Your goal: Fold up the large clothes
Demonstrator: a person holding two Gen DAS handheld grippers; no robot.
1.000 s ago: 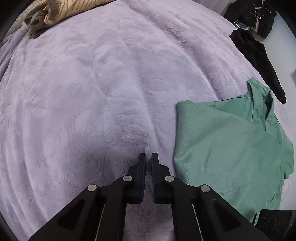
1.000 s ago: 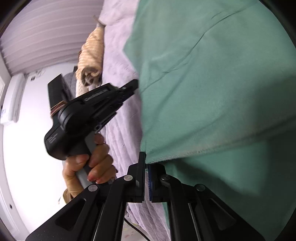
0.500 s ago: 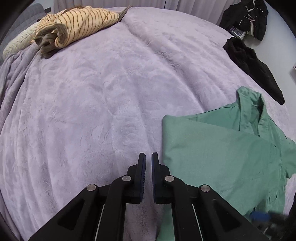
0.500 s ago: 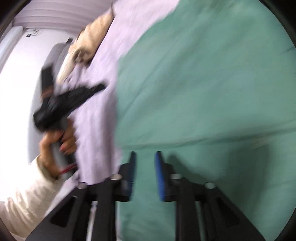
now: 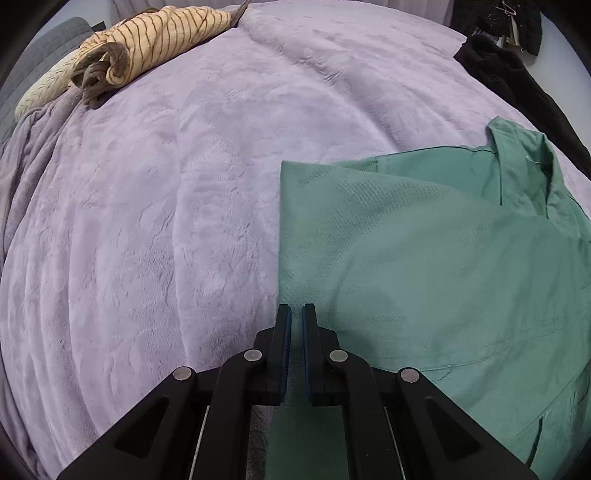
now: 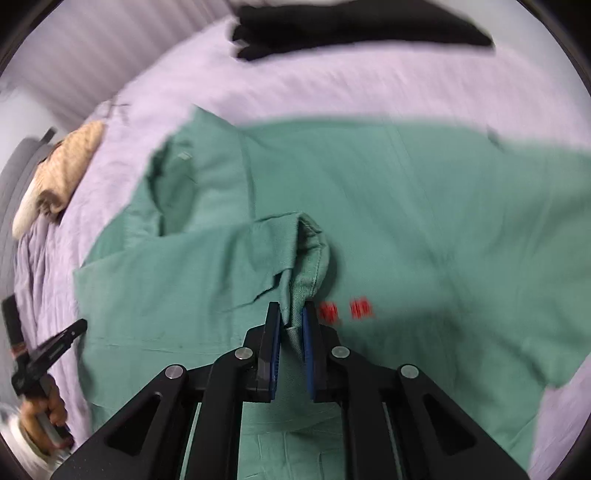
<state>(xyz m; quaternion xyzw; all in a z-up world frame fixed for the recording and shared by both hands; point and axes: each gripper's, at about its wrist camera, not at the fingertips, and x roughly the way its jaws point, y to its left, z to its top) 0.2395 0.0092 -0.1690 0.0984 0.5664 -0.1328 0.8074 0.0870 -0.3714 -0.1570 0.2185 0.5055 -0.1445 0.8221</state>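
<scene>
A large green shirt (image 5: pixel 424 258) lies spread on a lilac bed cover (image 5: pixel 166 203), its collar at the far right. My left gripper (image 5: pixel 295 308) is shut with nothing in it and hovers over the shirt's left edge. In the right wrist view the shirt (image 6: pixel 424 192) fills the middle, blurred by motion. My right gripper (image 6: pixel 291 306) is closing its jaws, and a bunched fold of green sleeve (image 6: pixel 310 254) sits pinched between the blue pads. At the left edge of that view a hand (image 6: pixel 48 410) holds the left gripper (image 6: pixel 55 347).
A striped tan garment (image 5: pixel 155 44) is rolled up at the bed's far left corner. Black clothes (image 5: pixel 517 81) lie along the far right edge of the bed. Bare lilac cover stretches left of the shirt. In the right wrist view a black garment (image 6: pixel 351 26) lies beyond the shirt.
My right gripper let go of the shirt's edge, opened, swung across the shirt and closed on a sleeve fold. My left gripper drifted right to the shirt's left edge, still shut.
</scene>
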